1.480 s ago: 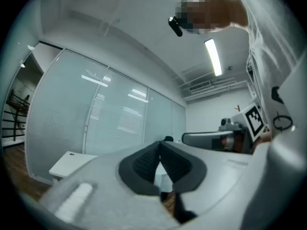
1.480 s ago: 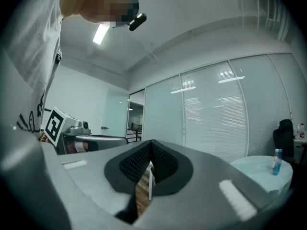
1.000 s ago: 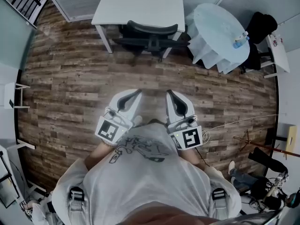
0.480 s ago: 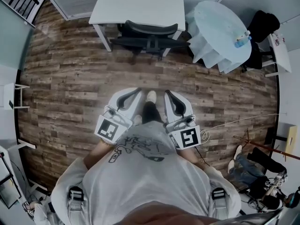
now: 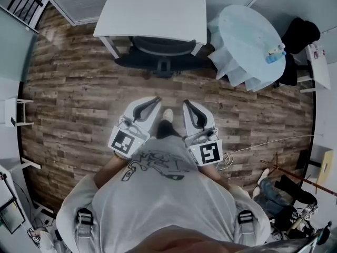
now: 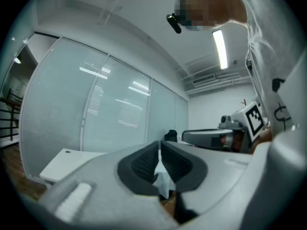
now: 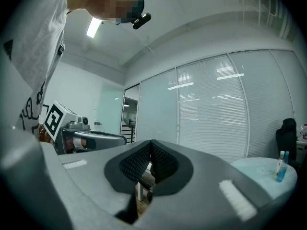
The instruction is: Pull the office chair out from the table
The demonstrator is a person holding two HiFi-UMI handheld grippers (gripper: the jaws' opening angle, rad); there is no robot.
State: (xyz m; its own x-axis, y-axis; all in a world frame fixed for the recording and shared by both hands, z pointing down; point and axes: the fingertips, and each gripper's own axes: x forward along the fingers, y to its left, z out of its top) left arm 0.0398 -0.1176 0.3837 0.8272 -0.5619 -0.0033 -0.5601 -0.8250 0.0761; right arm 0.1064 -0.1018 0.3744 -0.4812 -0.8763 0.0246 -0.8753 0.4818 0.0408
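Observation:
The black office chair (image 5: 160,50) stands tucked under the white desk (image 5: 152,8) at the top of the head view, its back toward me. Both grippers are held level in front of the person's chest and point at the chair, still well short of it over the wood floor. My left gripper (image 5: 156,99) (image 6: 159,151) shows a narrow slit between its pads: its jaws are opening, with nothing between them. My right gripper (image 5: 186,103) (image 7: 151,148) is shut, tips touching, and empty. The desk top (image 6: 62,162) shows at the lower left of the left gripper view.
Right of the desk stands a round table (image 5: 247,33) under a pale cloth, with a bottle (image 5: 275,53) on it. A dark chair (image 5: 299,38) lies beyond it. A white stand (image 5: 12,109) is at the left wall. A tripod and cables (image 5: 287,175) sit lower right.
The person has walked toward the desk, so chair and desk sit nearer and larger. Both grippers moved forward with the body. A foot shows between them.

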